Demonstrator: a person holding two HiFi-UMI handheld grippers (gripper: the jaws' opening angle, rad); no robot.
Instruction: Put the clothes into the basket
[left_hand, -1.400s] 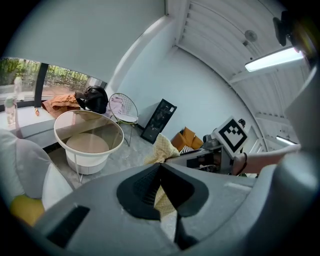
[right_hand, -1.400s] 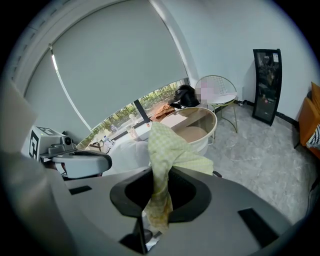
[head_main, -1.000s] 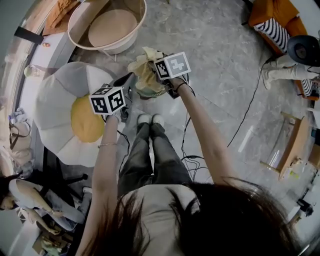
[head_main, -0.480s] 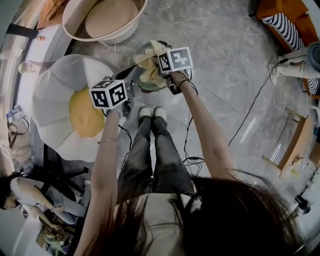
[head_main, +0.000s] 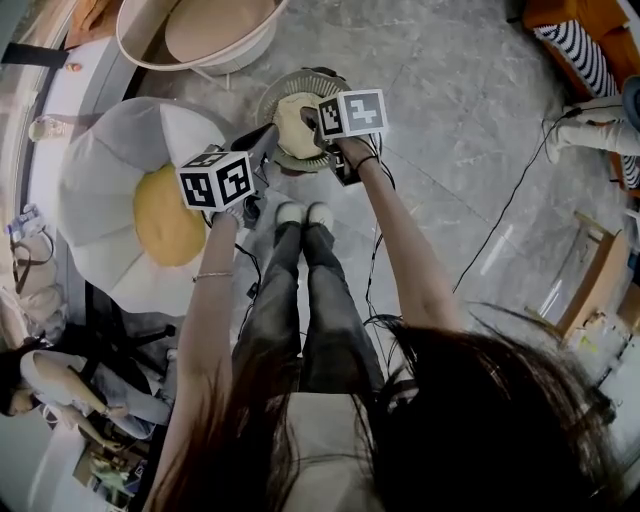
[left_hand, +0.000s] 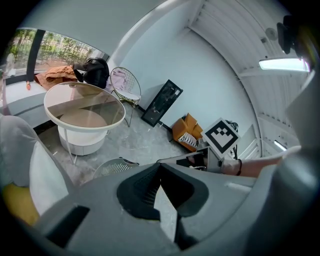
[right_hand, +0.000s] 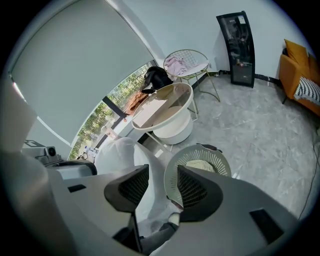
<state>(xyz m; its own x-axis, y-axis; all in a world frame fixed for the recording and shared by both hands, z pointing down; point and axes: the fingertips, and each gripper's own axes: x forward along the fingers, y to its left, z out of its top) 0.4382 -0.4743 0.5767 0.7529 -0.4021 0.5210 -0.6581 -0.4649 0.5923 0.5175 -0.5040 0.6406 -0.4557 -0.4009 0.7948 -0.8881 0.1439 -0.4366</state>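
Note:
A pale slatted basket (head_main: 270, 100) stands on the floor just beyond the person's shoes (head_main: 305, 213). A cream garment (head_main: 295, 120) lies inside it, also seen in the right gripper view (right_hand: 201, 165). My right gripper (right_hand: 163, 172) hangs over the basket's near rim. Its jaws have just been opening and hold nothing. Its marker cube (head_main: 352, 113) covers part of the basket. My left gripper (left_hand: 159, 166) is to the left of the basket (left_hand: 112, 167), with its pads meeting at the tips and nothing between them.
A white egg-shaped cushion with a yellow centre (head_main: 110, 200) lies left of the basket. A round white table (head_main: 195, 40) stands beyond. A wire chair (right_hand: 187, 60) carries pink cloth. An orange sofa (head_main: 580, 40) is far right. Cables (head_main: 500, 220) cross the floor.
The cream garment hung from my right gripper above the basket; now it lies in the basket and those jaws stand apart. Both grippers have sunk lower.

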